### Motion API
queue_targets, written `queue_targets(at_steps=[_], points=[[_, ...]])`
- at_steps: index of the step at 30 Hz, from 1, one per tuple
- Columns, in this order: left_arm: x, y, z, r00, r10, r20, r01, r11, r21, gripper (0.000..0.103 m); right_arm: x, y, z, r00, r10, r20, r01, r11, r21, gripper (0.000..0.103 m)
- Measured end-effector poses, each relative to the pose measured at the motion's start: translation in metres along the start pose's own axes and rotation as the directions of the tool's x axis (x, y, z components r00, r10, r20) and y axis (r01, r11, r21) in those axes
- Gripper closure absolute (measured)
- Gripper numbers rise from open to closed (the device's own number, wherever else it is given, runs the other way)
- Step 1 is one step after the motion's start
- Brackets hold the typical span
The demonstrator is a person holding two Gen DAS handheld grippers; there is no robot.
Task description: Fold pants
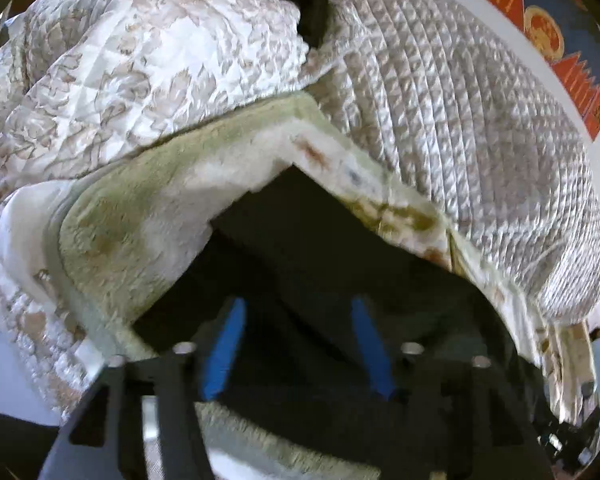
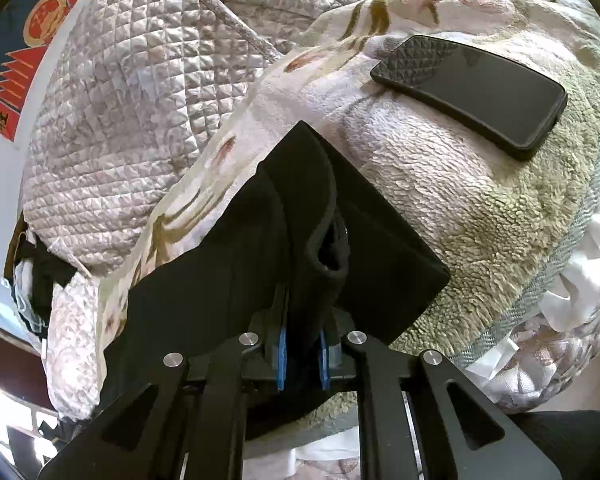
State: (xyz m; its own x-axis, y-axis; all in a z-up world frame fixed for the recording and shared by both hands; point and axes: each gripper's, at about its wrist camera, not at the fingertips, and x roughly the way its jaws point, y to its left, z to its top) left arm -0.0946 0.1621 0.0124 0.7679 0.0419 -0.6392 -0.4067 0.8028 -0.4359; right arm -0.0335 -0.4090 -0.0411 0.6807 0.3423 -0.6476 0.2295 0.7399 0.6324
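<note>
- My left gripper (image 1: pixel 300 344) has its blue fingers (image 1: pixel 226 350) spread apart over dark cloth, with nothing pinched between them.
- My right gripper (image 2: pixel 303 356) has its blue fingers (image 2: pixel 281 354) drawn close together, clamped on a bunched fold of the black fabric pants (image 2: pixel 228 264).
- The pants lie on a fluffy cream-and-green fleece blanket with a leaf print (image 2: pixel 460 216), spread out from my right fingers towards the left and the right, one flat corner pointing up the blanket.
- In the left wrist view the pants (image 1: pixel 320 248) show as a dark sheet right under my open fingers, with the fleece blanket's edge (image 1: pixel 148 208) arching above them.
- A flat black smartphone (image 2: pixel 472 94) rests on the blanket beyond the pants, apart from them.
- A pale quilted satin bedspread (image 2: pixel 132 92) lies bunched beside and behind the blanket.
- A blue and orange patterned rug (image 1: pixel 556 36) shows at the far upper corner in the left wrist view.
</note>
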Motion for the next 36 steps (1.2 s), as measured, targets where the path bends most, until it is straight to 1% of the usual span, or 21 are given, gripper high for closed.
queue_targets(at_steps=[4,5,6,7,8,9,12,16,17,19,21,23,24,25,27,29,31,32,34,35,36], points=[[0.018,0.0,0.007,0.999,0.033,-0.015,-0.033,0.999,-0.014,0.042,0.0,0.001,0.0,1.0,-0.008,0.01,0.008,1.0,-0.012,0.09],[0.022,-0.001,0.009,0.999,0.044,-0.013,-0.044,0.999,-0.006,0.048,0.0,0.001,0.001,1.0,-0.01,0.016,0.01,1.0,-0.019,0.09],[0.023,-0.003,0.009,0.998,0.059,-0.003,-0.059,0.998,0.006,0.063,0.0,0.002,0.002,1.0,-0.016,0.021,0.017,1.0,-0.022,0.09],[0.024,-0.006,0.011,0.996,0.085,0.008,-0.085,0.996,0.02,0.072,0.001,0.003,0.002,0.999,-0.024,0.028,0.024,0.999,-0.024,0.09],[0.024,-0.006,0.012,0.995,0.095,0.017,-0.095,0.995,0.029,0.089,0.001,0.003,0.003,0.999,-0.033,0.034,0.033,0.999,-0.029,0.09],[0.024,-0.007,0.015,0.994,0.108,0.027,-0.109,0.993,0.038,0.099,0.002,0.004,0.005,0.999,-0.036,0.034,0.038,0.999,-0.032,0.092],[0.017,-0.011,0.023,0.994,0.098,0.043,-0.1,0.994,0.049,0.099,0.001,0.008,0.009,0.999,-0.02,0.036,0.022,0.999,-0.037,0.093],[-0.026,-0.027,0.032,0.992,0.032,0.121,-0.043,0.996,0.083,0.099,-0.03,0.022,0.017,0.995,0.078,0.068,-0.076,0.996,-0.042,0.094],[-0.039,-0.033,0.031,0.989,0.031,0.145,-0.047,0.992,0.113,0.099,-0.034,0.025,0.017,0.994,0.08,0.073,-0.076,0.996,-0.048,0.094],[-0.053,-0.036,0.025,0.985,0.047,0.168,-0.073,0.986,0.152,0.099,-0.037,0.021,0.017,0.997,0.028,0.067,-0.025,0.998,-0.049,0.094],[-0.049,-0.024,0.016,0.99,0.07,0.122,-0.086,0.987,0.139,0.099,-0.024,0.001,0.015,0.999,-0.036,0.018,0.036,0.999,0.005,0.095],[-0.033,-0.009,0.002,0.992,0.12,0.039,-0.124,0.986,0.111,0.099,-0.01,-0.012,0.008,0.996,-0.075,-0.039,0.076,0.997,0.03,0.095],[-0.026,-0.001,-0.005,0.991,0.137,-0.003,-0.136,0.986,0.097,0.099,-0.008,-0.012,0.006,0.996,-0.083,-0.043,0.084,0.996,0.027,0.095],[-0.022,0.003,-0.01,0.989,0.146,-0.023,-0.143,0.985,0.091,0.099,-0.008,-0.011,0.005,0.995,-0.091,-0.04,0.092,0.996,0.02,0.095],[-0.021,0.008,-0.014,0.987,0.159,-0.036,-0.155,0.984,0.093,0.099,-0.014,-0.004,0.006,0.995,-0.094,-0.02,0.094,0.996,0.004,0.095],[-0.026,0.007,-0.013,0.989,0.145,-0.023,-0.143,0.985,0.092,0.099,-0.022,0.001,0.008,0.996,-0.088,-0.001,0.088,0.996,-0.014,0.094],[-0.029,0.004,-0.013,0.99,0.144,-0.006,-0.143,0.983,0.115,0.099,-0.02,0.002,0.007,0.994,-0.105,-0.008,0.105,0.994,-0.029,0.094],[-0.027,0.003,-0.013,0.988,0.156,-0.013,-0.153,0.98,0.126,0.099,-0.016,-0.002,0.006,0.992,-0.123,-0.022,0.122,0.992,-0.022,0.094],[-0.018,0.007,-0.016,0.98,0.189,-0.063,-0.179,0.975,0.131,0.098,-0.012,-0.009,0.003,0.991,-0.125,-0.04,0.126,0.992,0.01,0.093],[-0.019,0.009,-0.016,0.978,0.196,-0.075,-0.186,0.975,0.123,0.096,-0.017,-0.008,0.001,0.992,-0.126,-0.029,0.126,0.992,0.005,0.092],[-0.022,0.011,-0.016,0.975,0.208,-0.072,-0.199,0.973,0.121,0.093,-0.021,-0.005,0.0,0.991,-0.136,-0.013,0.136,0.991,-0.005,0.086]])
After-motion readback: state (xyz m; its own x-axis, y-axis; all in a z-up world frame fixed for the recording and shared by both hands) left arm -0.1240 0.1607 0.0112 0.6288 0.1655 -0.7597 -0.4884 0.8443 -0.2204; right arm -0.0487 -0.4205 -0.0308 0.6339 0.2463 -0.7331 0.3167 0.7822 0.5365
